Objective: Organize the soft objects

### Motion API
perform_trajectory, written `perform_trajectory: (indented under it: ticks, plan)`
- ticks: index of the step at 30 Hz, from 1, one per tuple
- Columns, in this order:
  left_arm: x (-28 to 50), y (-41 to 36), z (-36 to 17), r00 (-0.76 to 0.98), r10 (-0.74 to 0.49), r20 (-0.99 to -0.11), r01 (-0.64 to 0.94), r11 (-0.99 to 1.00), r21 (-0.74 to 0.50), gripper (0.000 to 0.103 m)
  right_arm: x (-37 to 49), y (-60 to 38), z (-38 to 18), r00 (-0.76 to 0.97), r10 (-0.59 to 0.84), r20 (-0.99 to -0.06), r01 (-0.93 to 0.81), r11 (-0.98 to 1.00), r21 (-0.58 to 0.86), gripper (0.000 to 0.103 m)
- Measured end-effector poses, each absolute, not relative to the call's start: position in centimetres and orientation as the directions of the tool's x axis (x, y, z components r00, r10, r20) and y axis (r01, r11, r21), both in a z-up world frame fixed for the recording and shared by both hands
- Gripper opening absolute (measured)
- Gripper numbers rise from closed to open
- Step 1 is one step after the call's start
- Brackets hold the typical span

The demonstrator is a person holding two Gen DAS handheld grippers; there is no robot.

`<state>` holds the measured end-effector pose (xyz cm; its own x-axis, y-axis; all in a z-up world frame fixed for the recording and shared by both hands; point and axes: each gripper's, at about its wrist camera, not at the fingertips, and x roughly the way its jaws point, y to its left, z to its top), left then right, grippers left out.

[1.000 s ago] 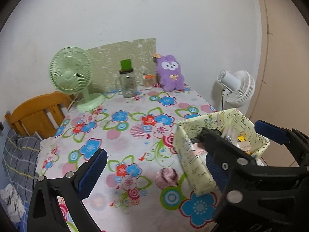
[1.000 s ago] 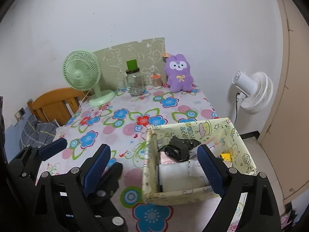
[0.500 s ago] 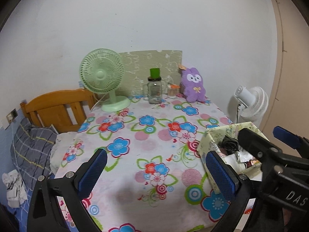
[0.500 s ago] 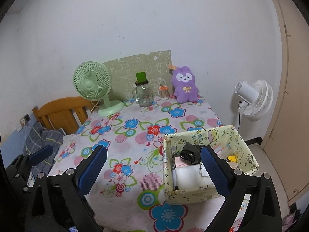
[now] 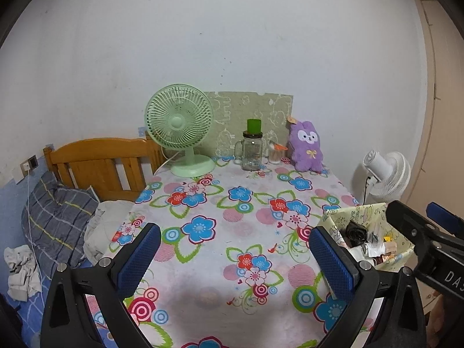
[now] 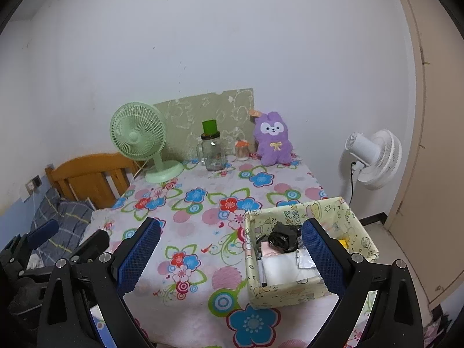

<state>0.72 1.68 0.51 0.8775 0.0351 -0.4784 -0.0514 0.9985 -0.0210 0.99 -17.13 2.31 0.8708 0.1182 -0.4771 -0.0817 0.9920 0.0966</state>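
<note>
1. The left gripper [image 5: 235, 256] hangs over the floral tablecloth [image 5: 220, 208], its fingers spread wide, holding nothing.
2. The right gripper [image 6: 232, 256] likewise gapes empty.
3. The purple plush bunny [image 6: 272, 139] sits upright at the table's far edge, well apart from the patterned box [image 6: 359, 226].

Only legible txt: white letters "DAS", cut off at frame edge, on black body of right gripper [image 5: 435, 223], left wrist view. Nothing else readable; storage box [image 6: 307, 287] print too small to read.
</note>
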Motion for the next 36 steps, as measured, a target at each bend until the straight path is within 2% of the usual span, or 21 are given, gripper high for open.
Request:
perform_trajectory:
  ticks: [36]
  plan:
    - [0.46, 1.53, 0.78, 0.883, 0.032, -0.469, -0.059, 0.997, -0.042, 0.103, 0.02, -17.19, 2.85, 0.887, 0.122, -0.446, -0.092, 0.992, 0.088, 0.100]
